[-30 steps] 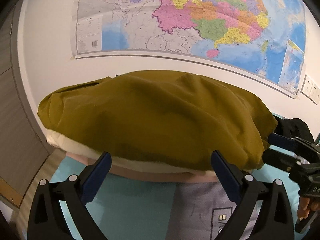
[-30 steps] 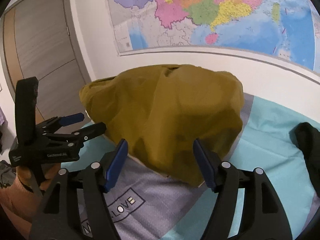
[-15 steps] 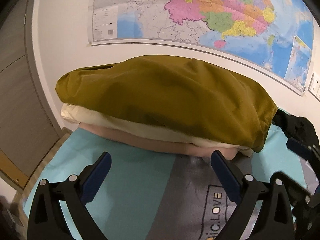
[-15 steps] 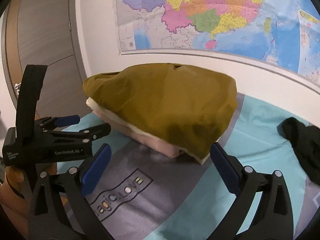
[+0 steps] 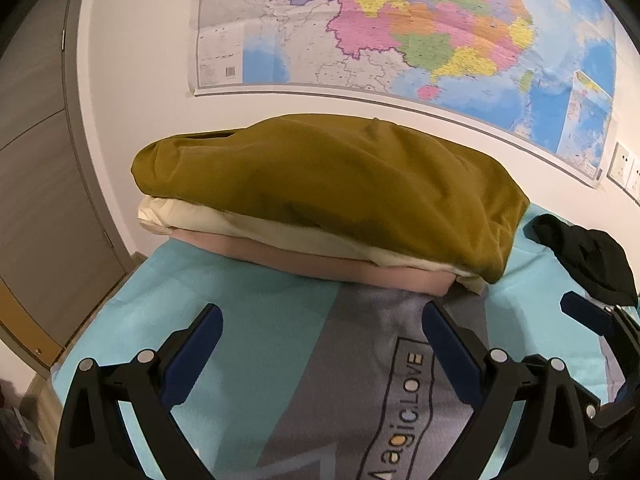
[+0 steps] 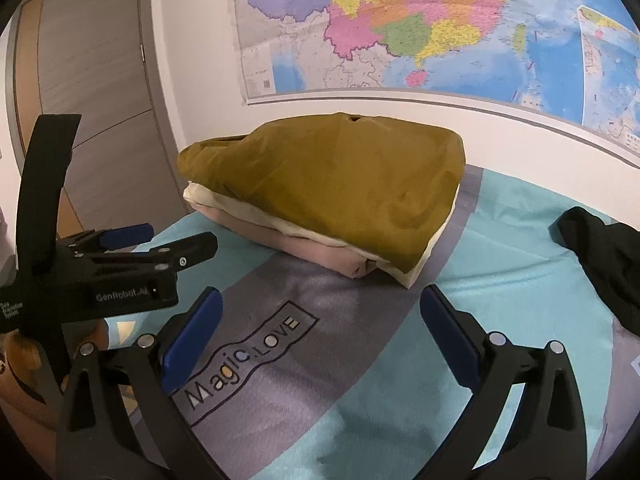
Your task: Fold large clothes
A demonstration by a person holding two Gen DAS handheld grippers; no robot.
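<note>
A folded olive-brown garment (image 5: 332, 184) (image 6: 332, 184) lies on top of a stack with a folded cream garment (image 5: 248, 228) (image 6: 280, 224) and a folded pink one (image 5: 328, 264) (image 6: 304, 248) under it, at the far end of the bed by the wall. My left gripper (image 5: 320, 340) is open and empty, a short way in front of the stack; it also shows at the left of the right wrist view (image 6: 176, 242). My right gripper (image 6: 320, 328) is open and empty, in front of the stack. A crumpled black garment (image 5: 588, 256) (image 6: 608, 256) lies to the right.
The bed has a teal and grey cover (image 5: 256, 320) (image 6: 500, 260) printed "Magic.LOVE". A wall with a large coloured map (image 5: 400, 28) stands right behind the stack. A grey door (image 6: 100, 80) is at the left, past the bed's edge.
Both grippers have drawn back from the olive garment, which now rests on the stack. The right gripper's jaws have spread wider. More of the bed cover shows.
</note>
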